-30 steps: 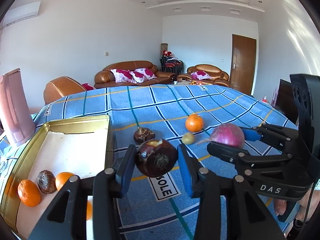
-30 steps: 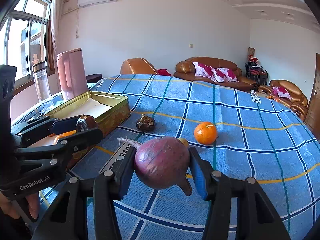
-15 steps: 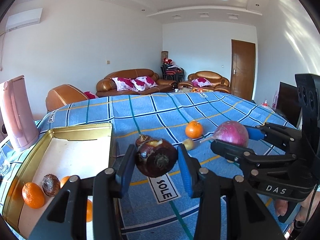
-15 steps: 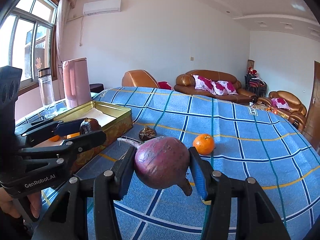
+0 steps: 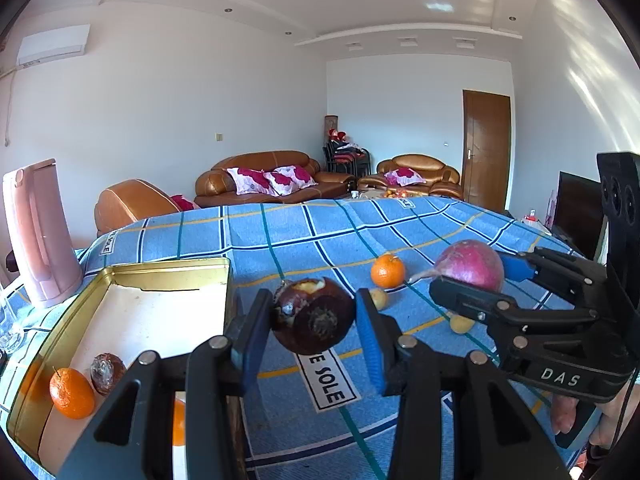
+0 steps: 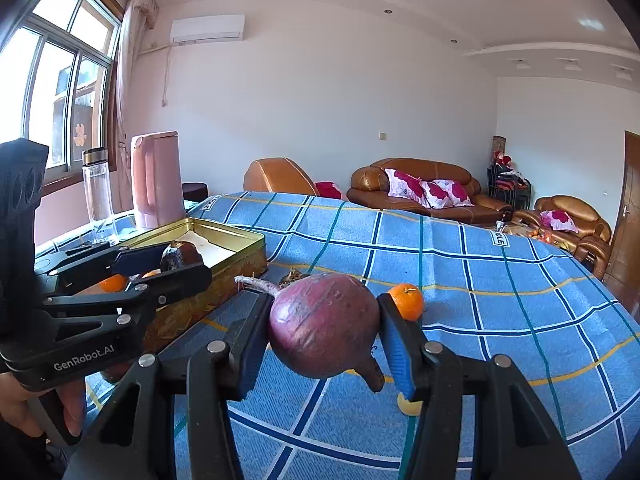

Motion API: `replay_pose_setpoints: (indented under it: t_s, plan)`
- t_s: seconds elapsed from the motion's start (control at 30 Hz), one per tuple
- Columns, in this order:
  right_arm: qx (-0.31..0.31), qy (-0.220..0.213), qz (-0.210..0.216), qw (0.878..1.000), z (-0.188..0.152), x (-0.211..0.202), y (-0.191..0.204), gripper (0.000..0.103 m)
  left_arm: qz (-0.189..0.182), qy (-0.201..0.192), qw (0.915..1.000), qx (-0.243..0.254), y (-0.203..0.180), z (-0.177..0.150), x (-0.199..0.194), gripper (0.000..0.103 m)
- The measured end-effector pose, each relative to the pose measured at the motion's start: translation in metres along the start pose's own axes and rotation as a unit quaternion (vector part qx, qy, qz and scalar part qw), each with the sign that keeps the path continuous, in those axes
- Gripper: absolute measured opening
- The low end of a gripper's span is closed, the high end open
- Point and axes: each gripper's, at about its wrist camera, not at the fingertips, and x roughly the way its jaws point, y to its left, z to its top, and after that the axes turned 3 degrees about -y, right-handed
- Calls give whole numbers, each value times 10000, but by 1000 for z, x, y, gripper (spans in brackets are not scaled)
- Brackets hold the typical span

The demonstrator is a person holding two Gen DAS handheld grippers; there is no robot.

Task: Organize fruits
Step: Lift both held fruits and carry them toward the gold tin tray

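Left wrist view: left hand-held gripper, clenched on a dark brown fruit with a pale bitten patch on top, held clear above the tabletop, which is covered in blue checked cloth. Gold tin at left, its near corner just beside the left finger; inside it, at the near end, an orange touching a small brown fruit. Pink jug standing upright behind the tin. A second orange on the cloth, well apart from the tin; two small yellow fruits near it. Right hand-held gripper at right, grasping a purple radish in the air. Right wrist view: right hand-held gripper, closed on the purple radish, root tail pointing left, raised off the tabletop. Orange on the cloth beyond the right finger; one yellow fruit partly hidden under that finger. Left hand-held gripper at left, holding the dark brown fruit over the near end of the gold tin. Pink jug and a clear bottle upright behind the tin.
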Motion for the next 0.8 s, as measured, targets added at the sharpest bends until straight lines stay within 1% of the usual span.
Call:
replay_pose_setpoints:
  t_s: [0.27, 0.6, 0.8]
  plan:
    - [19, -191, -26, 9998, 0, -5, 0, 54, 7, -130, 9999, -15, 1, 0, -5, 44]
    - [-1, -322, -75, 9995, 0, -12, 0, 54, 48, -343, 9994, -14, -1, 0, -13, 44]
    - [-219, -469, -204, 9984, 0, -19, 9, 54, 158, -537, 9984, 60, -4, -1, -21, 43]
